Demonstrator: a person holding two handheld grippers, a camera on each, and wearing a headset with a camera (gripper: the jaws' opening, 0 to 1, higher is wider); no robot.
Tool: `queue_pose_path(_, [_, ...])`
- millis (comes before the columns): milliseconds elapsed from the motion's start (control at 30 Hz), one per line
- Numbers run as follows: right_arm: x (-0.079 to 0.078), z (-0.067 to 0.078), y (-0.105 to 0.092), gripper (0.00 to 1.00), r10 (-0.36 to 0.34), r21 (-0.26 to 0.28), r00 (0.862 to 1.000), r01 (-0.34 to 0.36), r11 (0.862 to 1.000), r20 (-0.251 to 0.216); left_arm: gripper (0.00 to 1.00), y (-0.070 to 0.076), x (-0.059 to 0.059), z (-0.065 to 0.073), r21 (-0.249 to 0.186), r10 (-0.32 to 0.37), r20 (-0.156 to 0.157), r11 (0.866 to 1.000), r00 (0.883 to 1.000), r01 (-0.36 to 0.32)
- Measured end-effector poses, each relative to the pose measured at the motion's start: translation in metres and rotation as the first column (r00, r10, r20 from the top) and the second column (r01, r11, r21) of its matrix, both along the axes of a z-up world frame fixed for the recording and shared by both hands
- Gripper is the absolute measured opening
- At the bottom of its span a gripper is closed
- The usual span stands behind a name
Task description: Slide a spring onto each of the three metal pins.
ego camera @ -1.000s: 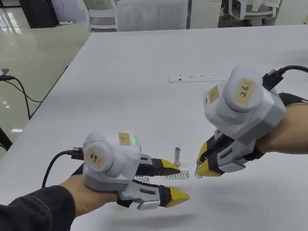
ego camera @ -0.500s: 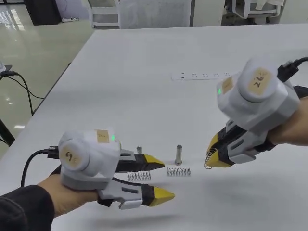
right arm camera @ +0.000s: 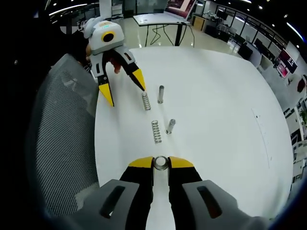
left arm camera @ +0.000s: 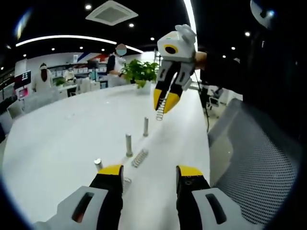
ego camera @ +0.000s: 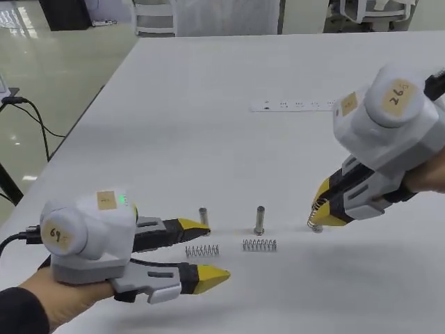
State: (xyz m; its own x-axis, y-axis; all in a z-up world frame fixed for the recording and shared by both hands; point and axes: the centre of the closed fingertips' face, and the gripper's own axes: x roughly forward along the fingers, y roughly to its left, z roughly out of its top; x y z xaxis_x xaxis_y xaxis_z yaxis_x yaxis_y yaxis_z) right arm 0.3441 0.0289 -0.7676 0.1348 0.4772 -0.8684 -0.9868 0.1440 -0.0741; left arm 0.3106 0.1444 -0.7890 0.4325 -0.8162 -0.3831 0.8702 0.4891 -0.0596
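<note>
Left tongs (ego camera: 214,250): yellow-tipped, spread wide, empty, low over the smooth white counter (ego camera: 208,125). One loose wire spring (ego camera: 202,250) lies near their tips, a second spring (ego camera: 259,244) further right, each before an upright steel pin (ego camera: 204,216). Right tongs (ego camera: 320,214): pinched narrow on a coiled spring (right arm camera: 161,163), just above the third pin (ego camera: 317,227). Open-plan office, glossy floor (ego camera: 49,76).
</note>
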Motion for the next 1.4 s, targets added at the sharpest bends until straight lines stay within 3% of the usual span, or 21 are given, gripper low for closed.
queue_pose_path(300, [0.013, 0.007, -0.009, 0.08, -0.021, -0.008, 1.0, 0.021, 1.0, 0.018, 0.41, 0.017, 0.002, 0.002, -0.032, 0.086, 0.001, 0.996, 0.996, -0.085])
queue_pose_path(533, [0.025, 0.006, -0.014, 0.08, -0.031, -0.024, 0.999, 0.032, 0.999, 0.034, 0.44, 0.02, 0.002, 0.003, -0.054, 0.135, -0.005, 0.989, 0.991, -0.135])
queue_pose_path(900, [0.036, 0.001, -0.022, 0.08, -0.047, -0.043, 0.998, 0.048, 0.998, 0.029, 0.5, 0.02, -0.001, -0.005, -0.057, 0.155, -0.026, 0.986, 0.988, -0.157])
queue_pose_path(1400, [0.045, -0.017, -0.025, 0.08, -0.066, -0.065, 0.998, 0.066, 0.996, 0.002, 0.55, 0.022, -0.001, -0.006, -0.062, 0.174, -0.043, 0.982, 0.984, -0.176])
